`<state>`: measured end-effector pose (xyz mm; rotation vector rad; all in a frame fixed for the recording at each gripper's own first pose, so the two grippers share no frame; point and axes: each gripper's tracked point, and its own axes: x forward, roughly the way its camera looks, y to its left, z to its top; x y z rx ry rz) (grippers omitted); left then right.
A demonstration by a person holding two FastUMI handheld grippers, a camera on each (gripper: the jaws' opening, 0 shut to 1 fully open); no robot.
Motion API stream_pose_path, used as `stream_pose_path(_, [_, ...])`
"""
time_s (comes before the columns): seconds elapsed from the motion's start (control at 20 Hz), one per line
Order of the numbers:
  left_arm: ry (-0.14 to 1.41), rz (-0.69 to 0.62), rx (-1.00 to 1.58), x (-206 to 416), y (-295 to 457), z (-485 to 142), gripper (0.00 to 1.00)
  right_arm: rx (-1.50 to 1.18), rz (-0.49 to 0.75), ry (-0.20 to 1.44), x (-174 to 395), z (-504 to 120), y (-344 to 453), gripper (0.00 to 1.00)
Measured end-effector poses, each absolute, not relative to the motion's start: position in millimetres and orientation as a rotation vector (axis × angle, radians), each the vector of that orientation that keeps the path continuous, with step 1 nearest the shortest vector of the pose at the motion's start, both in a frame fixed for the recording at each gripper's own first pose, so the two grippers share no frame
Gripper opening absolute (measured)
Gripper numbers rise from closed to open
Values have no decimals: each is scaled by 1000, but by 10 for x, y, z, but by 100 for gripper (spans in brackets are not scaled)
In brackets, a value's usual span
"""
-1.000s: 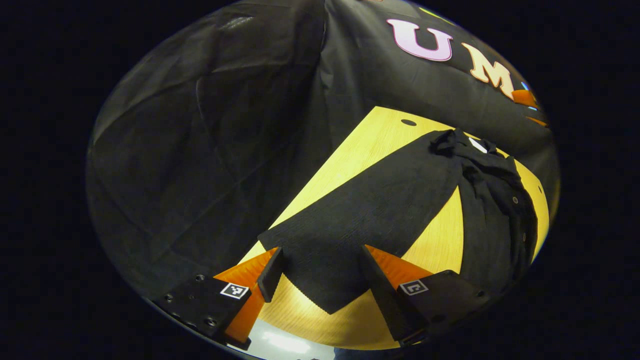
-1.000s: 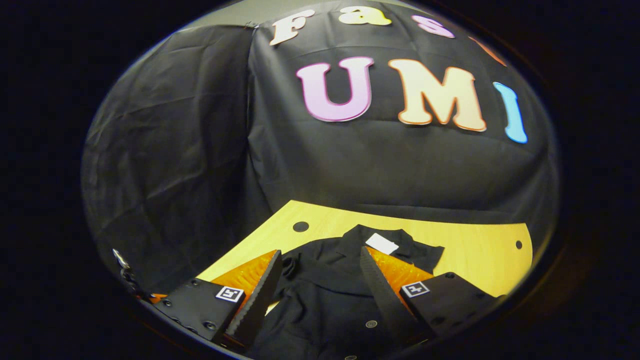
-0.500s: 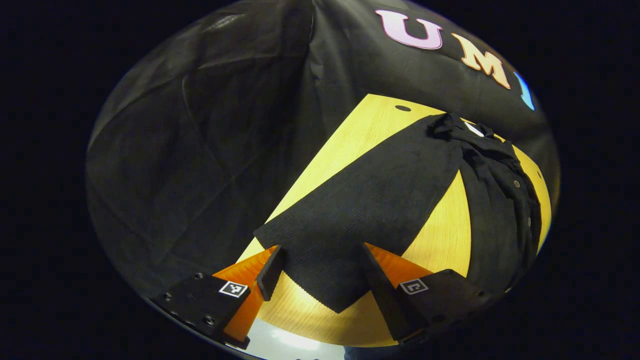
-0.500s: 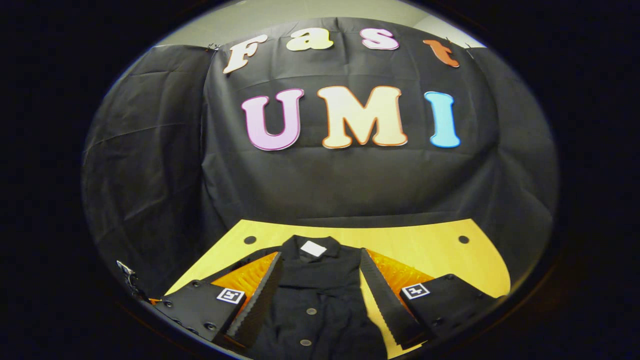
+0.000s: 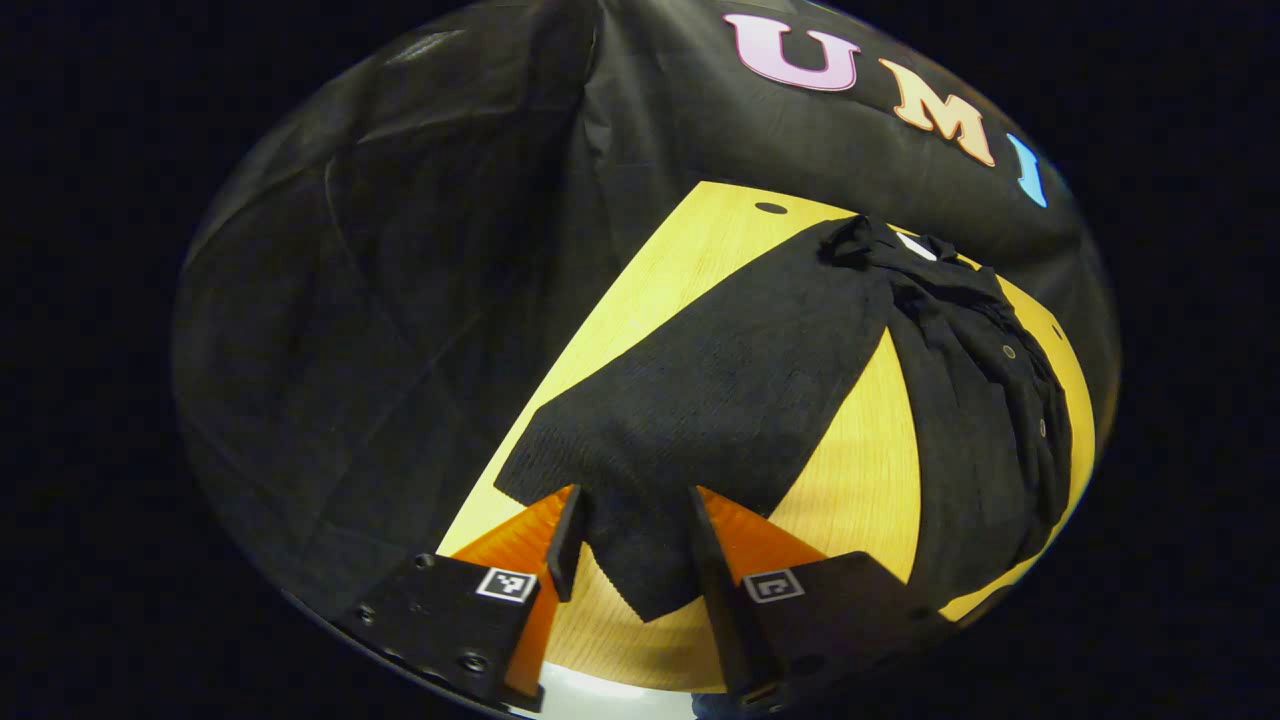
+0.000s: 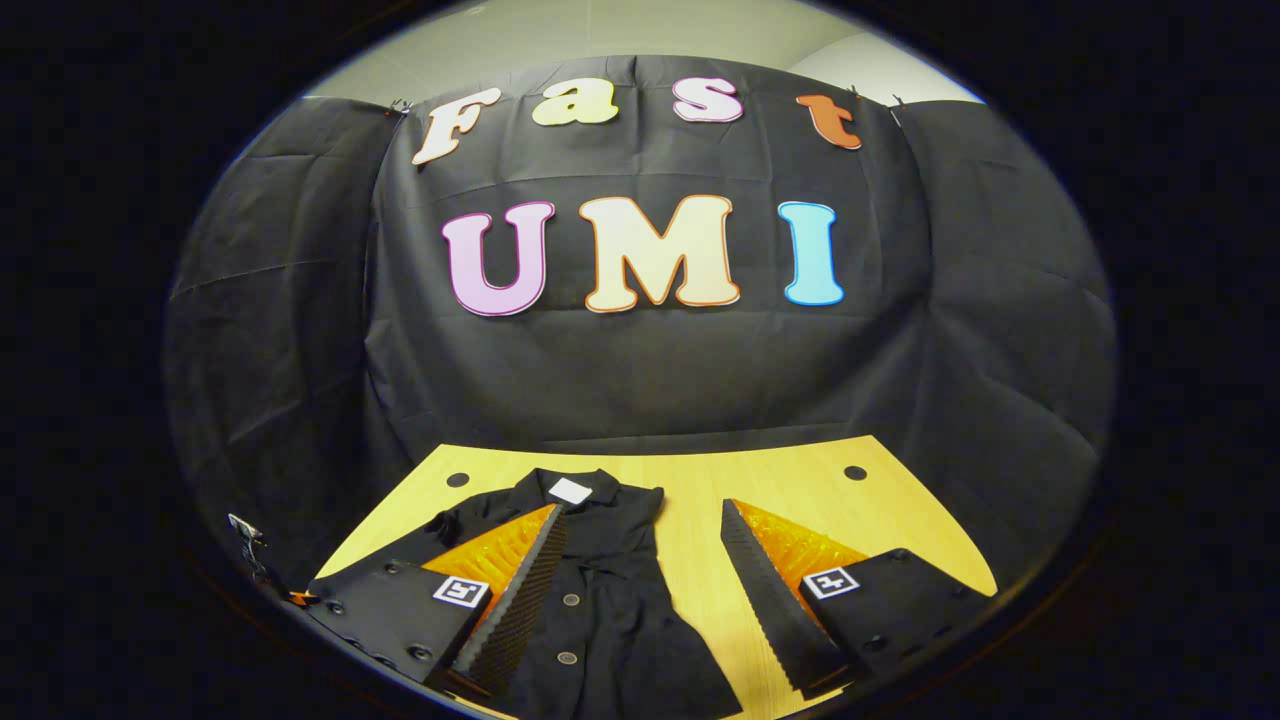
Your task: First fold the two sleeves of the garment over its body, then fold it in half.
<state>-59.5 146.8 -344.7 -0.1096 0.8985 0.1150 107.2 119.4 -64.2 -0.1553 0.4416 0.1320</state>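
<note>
Item: your left gripper (image 5: 628,545), fingers narrowed since a second ago around the sleeve (image 5: 700,400) cuff at lower centre, contact uncertain; garment (image 6: 600,600) flat on the table (image 6: 760,490); right gripper (image 6: 645,600), fingers apart, swung aside—sleeve fold about to begin.

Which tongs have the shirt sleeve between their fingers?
The left tongs: the black sleeve runs between their fingers. The right tongs are wide open.

Black buttoned garment (image 6: 610,610) flat on table, sleeve (image 5: 720,390) outstretched.
</note>
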Motion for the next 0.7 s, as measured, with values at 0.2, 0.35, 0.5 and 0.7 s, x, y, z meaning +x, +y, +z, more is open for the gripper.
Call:
stream_pose_path(0.2, [898,102,-108,-577,1371,-3470,19,-151,85,426,965,-577,1001,98])
stream_pose_path(0.35, [909,88,-80,-652,1423,-3470,8,-143,48,417,890,-533,829,98])
stream_pose_path(0.5, [925,93,-66,-630,1407,-3492,1,-140,18,415,845,-520,683,98])
stream_pose_path(0.7, [933,107,-68,-612,1403,-3492,0,-186,-4,422,754,-541,597,97])
